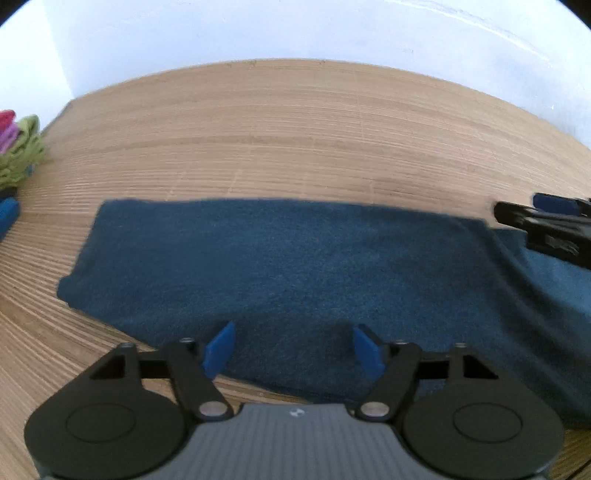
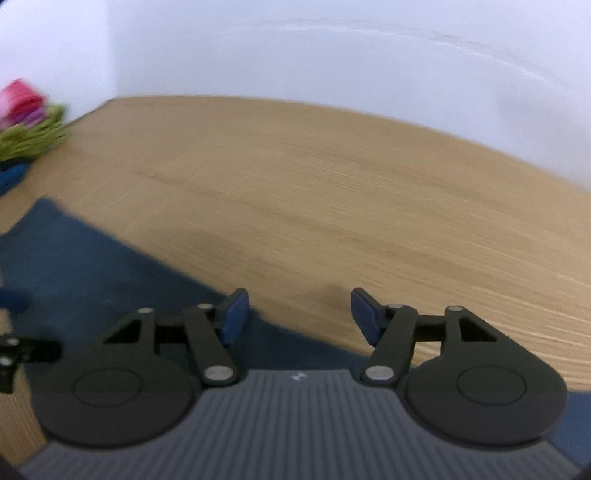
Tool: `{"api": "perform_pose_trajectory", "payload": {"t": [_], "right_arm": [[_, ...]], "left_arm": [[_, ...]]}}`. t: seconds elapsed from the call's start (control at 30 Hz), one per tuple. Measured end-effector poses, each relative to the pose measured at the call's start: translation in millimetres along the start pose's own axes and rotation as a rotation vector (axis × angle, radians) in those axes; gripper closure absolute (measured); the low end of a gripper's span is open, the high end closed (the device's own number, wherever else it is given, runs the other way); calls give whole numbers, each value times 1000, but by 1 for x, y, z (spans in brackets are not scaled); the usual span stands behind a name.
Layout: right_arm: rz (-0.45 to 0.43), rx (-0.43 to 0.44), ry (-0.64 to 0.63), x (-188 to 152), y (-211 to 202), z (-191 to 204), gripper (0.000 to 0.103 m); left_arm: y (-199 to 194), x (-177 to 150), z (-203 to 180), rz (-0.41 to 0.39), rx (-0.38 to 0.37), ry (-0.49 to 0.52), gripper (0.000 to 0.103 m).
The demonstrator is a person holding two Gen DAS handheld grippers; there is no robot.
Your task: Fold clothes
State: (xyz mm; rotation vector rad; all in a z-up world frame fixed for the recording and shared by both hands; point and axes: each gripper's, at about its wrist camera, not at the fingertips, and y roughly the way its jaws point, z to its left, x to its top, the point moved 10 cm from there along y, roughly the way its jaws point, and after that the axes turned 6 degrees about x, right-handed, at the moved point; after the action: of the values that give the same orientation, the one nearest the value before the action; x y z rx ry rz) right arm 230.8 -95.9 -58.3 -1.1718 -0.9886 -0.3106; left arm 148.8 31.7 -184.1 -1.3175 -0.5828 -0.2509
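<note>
While both claws hang low over the table (image 1: 258, 140), neither grips anything: left claw (image 1: 293, 349) has its jaws apart above the near edge of the blue cloth (image 1: 280, 266), blue pads (image 1: 221, 350) clear of fabric; right claw (image 2: 299, 317) also stands apart-jawed, with only bare wood and the cloth's edge between its pads, nothing pinched. Cloth lies flat on the wood, a long band that already looks folded over, left end squared, right end running under the right claw, which shows at the right margin of the left view. Looks like thick knit or fleece: soft, limp, light, not slippery, will sag and drag if lifted by one point. Best hold, I'd judge: pinch the near corners or the two short ends, both layers together, one claw per end. Beyond, at the far left, a heap of clothes (image 1: 18, 147), green with pink on top, blurred. White wall (image 1: 295, 29) behind.
</note>
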Motion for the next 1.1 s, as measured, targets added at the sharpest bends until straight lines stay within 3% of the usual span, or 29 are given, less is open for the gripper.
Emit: {"api": "perform_pose_trajectory", "payload": {"t": [0.1, 0.3, 0.47, 0.53, 0.67, 0.73, 0.87, 1.03, 1.1], "right_arm": [[-48, 69, 23, -7, -41, -7, 39], [9, 44, 50, -44, -67, -16, 39], [98, -2, 110, -63, -36, -34, 39], [62, -39, 125, -60, -31, -43, 39], [5, -203, 280, -49, -44, -82, 39], [-29, -170, 283, -47, -65, -82, 39], [4, -230, 210, -73, -105, -72, 39], [97, -328, 365, -134, -137, -86, 38], [72, -348, 387, -141, -133, -94, 32]], "left_arm": [[-19, 9, -26, -55, -55, 50, 34], [-20, 1, -83, -28, -184, 119, 34], [-10, -11, -87, -7, -145, 148, 29], [-10, -13, -88, -3, -134, 149, 27], [-8, -13, -88, -4, -128, 143, 24], [-8, -13, -89, -11, -125, 143, 22], [-6, -14, -87, -17, -126, 139, 17], [-5, -13, -85, -19, -125, 158, 12], [-2, -11, -84, -13, -133, 167, 8]]}}
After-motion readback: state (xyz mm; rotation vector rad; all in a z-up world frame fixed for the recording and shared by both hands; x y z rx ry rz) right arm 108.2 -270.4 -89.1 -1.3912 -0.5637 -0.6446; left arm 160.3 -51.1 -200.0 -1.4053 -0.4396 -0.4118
